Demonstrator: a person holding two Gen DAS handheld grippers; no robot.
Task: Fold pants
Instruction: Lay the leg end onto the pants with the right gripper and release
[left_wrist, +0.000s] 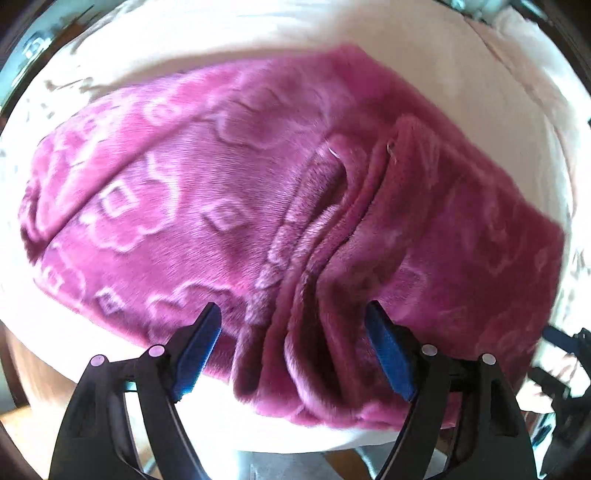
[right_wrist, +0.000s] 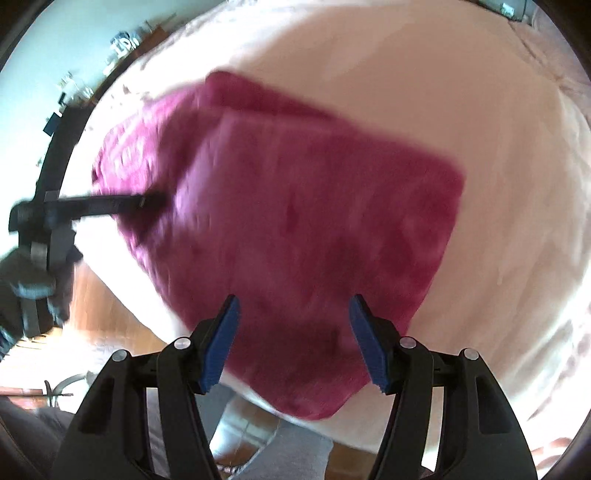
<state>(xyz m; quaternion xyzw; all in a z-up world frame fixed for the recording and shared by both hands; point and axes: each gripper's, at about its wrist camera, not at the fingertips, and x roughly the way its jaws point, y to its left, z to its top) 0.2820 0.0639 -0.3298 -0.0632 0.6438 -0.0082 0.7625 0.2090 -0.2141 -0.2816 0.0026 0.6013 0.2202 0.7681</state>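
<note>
The pants (left_wrist: 229, 206) are pink fleece with a paler embossed pattern, lying folded on a cream bed cover (left_wrist: 258, 48). My left gripper (left_wrist: 292, 305) points down over their near edge, open. A bunched ridge of fleece (left_wrist: 295, 332) runs between its blue pads (left_wrist: 205, 347) without being pinched. In the blurred right wrist view the pants (right_wrist: 295, 206) form a rough magenta rectangle. My right gripper (right_wrist: 294, 299) hovers open over their near part, nothing clamped. The left gripper (right_wrist: 110, 203) shows there as a black bar reaching onto the pants' left side.
The bed's near edge (left_wrist: 295, 439) drops to a wooden floor (right_wrist: 107, 314). A grey mat or cloth (right_wrist: 280, 454) lies below the edge. Shelves with small items (right_wrist: 122, 44) stand far left. Dark gear (left_wrist: 569, 369) sits at the right rim.
</note>
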